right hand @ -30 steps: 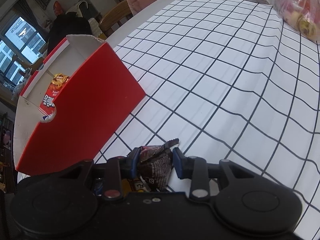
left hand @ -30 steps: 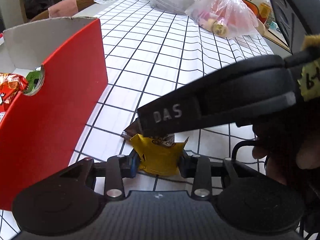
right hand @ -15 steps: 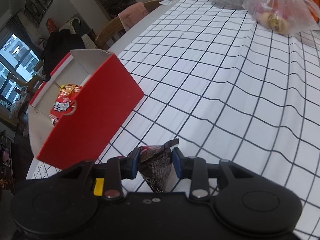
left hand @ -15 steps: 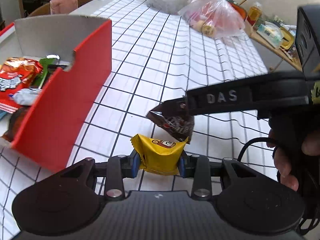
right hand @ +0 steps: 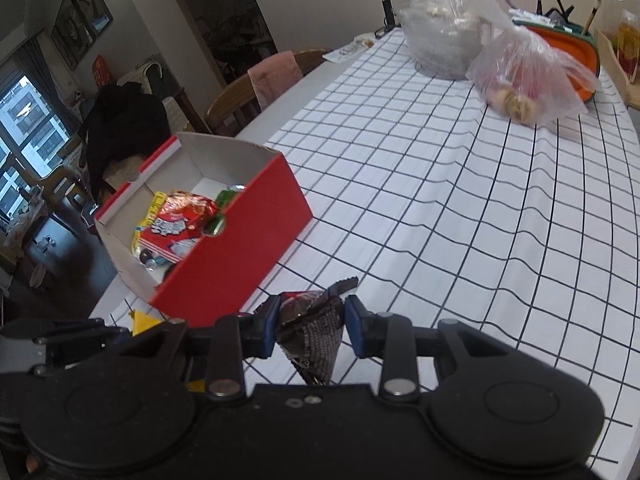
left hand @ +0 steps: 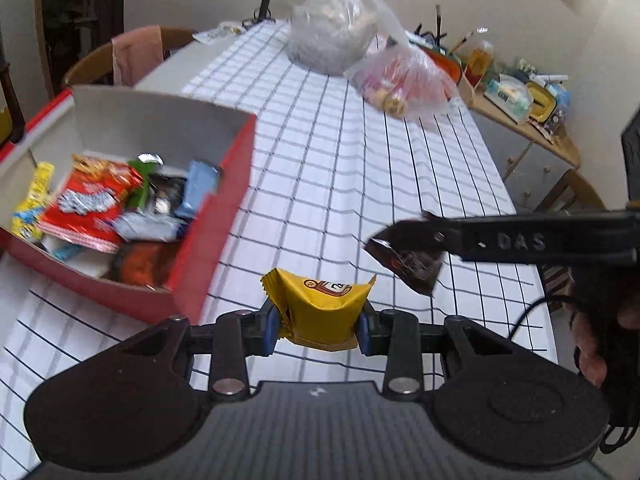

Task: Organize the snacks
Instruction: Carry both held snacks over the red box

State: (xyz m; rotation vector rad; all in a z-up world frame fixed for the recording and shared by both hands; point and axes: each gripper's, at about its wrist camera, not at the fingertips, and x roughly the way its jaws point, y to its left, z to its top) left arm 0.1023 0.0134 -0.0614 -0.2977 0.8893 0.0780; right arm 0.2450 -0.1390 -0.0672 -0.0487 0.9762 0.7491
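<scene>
My left gripper [left hand: 318, 326] is shut on a yellow snack packet [left hand: 320, 308], held in the air above the checked tablecloth. My right gripper [right hand: 310, 326] is shut on a dark brown snack packet [right hand: 314, 330]; in the left wrist view that brown packet [left hand: 408, 258] hangs from the right gripper's black fingers [left hand: 500, 240] to the right of the yellow one. The red cardboard box [left hand: 224, 216] with a white inside lies at the left, and holds several snack packs [left hand: 92, 208]. In the right wrist view the box [right hand: 240, 240] is ahead and to the left.
Two clear plastic bags [left hand: 400, 80] [left hand: 332, 36] lie at the far end of the table [left hand: 360, 184]. An orange tub [right hand: 560, 44] stands behind them. A wooden chair with a pink cloth [left hand: 136, 56] is at the far left edge. A side cabinet [left hand: 532, 148] stands right.
Both grippers rose from the table with their packets. The box's inside has come into view below and to the left, and the right gripper has drawn off to the right.
</scene>
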